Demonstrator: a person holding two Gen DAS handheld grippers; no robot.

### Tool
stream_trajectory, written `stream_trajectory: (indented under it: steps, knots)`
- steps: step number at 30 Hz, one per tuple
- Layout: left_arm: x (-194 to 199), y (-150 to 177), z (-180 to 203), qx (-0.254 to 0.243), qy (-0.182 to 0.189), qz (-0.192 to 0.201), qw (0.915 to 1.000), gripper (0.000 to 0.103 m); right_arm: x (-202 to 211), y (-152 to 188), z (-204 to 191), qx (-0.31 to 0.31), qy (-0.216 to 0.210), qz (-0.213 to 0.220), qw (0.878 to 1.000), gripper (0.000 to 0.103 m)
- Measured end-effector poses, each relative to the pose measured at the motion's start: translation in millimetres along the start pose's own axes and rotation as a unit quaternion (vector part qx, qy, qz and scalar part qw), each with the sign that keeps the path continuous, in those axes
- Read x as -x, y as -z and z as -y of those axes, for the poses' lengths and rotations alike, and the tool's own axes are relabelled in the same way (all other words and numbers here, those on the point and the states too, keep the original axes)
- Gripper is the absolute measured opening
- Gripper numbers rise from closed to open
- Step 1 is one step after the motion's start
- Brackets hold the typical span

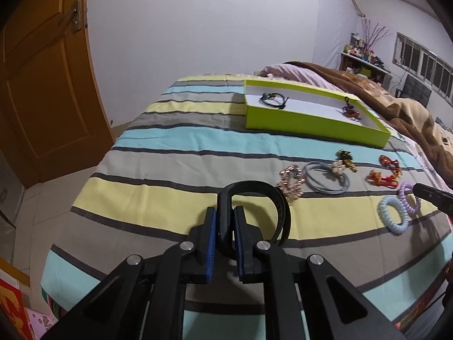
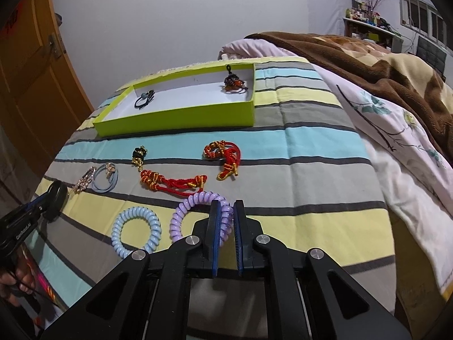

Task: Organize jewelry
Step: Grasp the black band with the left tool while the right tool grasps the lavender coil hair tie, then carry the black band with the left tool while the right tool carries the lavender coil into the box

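My left gripper (image 1: 226,212) is shut on a black band bracelet (image 1: 266,198) and holds it just above the striped bedspread; it also shows at the left of the right wrist view (image 2: 55,198). My right gripper (image 2: 226,208) is shut on a purple spiral hair tie (image 2: 195,212) lying on the bed. A lime-green box (image 1: 311,121), also seen in the right wrist view (image 2: 181,119), holds a black hair tie (image 2: 144,99) and a dark beaded charm (image 2: 235,83).
Loose on the bedspread lie a light blue spiral tie (image 2: 136,233), two red knotted cords (image 2: 170,182) (image 2: 223,155), a black and gold charm (image 2: 138,155), a grey-blue hair tie (image 2: 106,180) and a rhinestone clip (image 2: 85,182). A brown blanket (image 2: 368,65) lies at the right.
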State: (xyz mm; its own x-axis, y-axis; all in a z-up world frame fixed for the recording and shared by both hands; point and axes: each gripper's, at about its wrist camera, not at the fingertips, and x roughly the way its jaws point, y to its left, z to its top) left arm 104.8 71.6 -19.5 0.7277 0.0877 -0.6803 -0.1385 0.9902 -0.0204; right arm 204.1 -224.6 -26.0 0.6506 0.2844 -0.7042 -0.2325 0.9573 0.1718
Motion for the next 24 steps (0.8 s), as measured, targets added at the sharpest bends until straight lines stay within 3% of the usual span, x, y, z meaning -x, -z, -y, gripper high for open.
stream_trajectory:
  steps: [24]
  knots:
    - [40,-21,44,-0.025,0.054,0.050,0.9970,0.013,50,-10,-12,0.014,-0.022,0.067,0.997,0.009]
